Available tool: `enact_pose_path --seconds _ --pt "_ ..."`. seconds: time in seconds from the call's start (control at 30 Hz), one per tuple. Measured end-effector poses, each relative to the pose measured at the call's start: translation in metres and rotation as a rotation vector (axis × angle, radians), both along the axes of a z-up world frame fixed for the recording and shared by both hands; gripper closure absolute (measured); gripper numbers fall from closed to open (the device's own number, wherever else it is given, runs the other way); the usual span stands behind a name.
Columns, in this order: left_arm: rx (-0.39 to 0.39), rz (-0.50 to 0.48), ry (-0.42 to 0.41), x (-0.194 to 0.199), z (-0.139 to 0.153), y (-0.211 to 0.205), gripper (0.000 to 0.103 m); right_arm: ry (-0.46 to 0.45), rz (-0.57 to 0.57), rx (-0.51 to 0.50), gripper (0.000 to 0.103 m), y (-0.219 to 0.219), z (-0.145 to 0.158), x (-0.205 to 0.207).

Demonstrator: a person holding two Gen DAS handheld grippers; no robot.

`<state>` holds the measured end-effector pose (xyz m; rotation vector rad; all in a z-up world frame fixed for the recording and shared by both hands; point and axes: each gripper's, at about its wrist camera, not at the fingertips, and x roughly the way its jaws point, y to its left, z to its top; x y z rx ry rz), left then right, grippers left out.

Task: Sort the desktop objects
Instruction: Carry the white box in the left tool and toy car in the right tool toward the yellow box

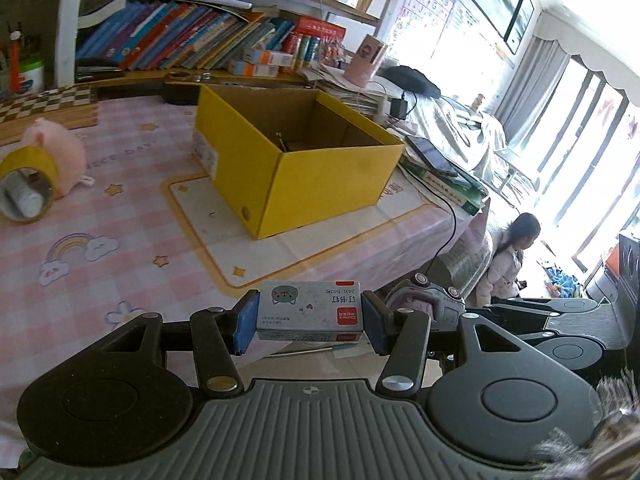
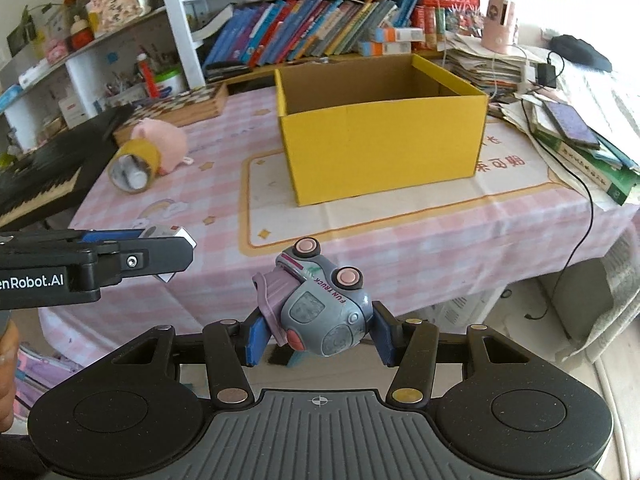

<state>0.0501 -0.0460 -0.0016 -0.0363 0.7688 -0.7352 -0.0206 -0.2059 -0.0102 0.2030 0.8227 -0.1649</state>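
My left gripper (image 1: 310,322) is shut on a small grey staple box (image 1: 310,316) with a cat drawing, held above the near edge of the pink checked table (image 1: 120,248). My right gripper (image 2: 318,332) is shut on a grey and purple toy truck (image 2: 320,300), tipped with its pink wheels up, also over the near table edge. The open yellow cardboard box (image 1: 296,160) (image 2: 380,140) stands farther back on the table. The toy truck (image 1: 428,300) shows to the right in the left wrist view, and the left gripper (image 2: 160,256) with the staple box (image 2: 168,236) shows at the left of the right wrist view.
A yellow tape roll (image 1: 24,188) (image 2: 134,166) and a pink plush pig (image 1: 60,152) (image 2: 160,140) lie at the table's left. A chessboard (image 2: 188,104), a keyboard (image 2: 36,184), book rows (image 2: 312,28), paper stacks (image 2: 492,68), a phone on books (image 2: 572,124) and a dangling cable (image 2: 588,216) ring it. A person (image 1: 508,264) sits beyond.
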Motion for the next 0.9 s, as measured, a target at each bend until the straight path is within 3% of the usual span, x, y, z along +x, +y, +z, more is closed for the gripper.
enact_pose_path --seconds 0.9 --pt "0.009 -0.028 0.02 0.028 -0.005 -0.104 0.052 0.047 0.014 0.0 0.051 -0.097 -0.003 0.026"
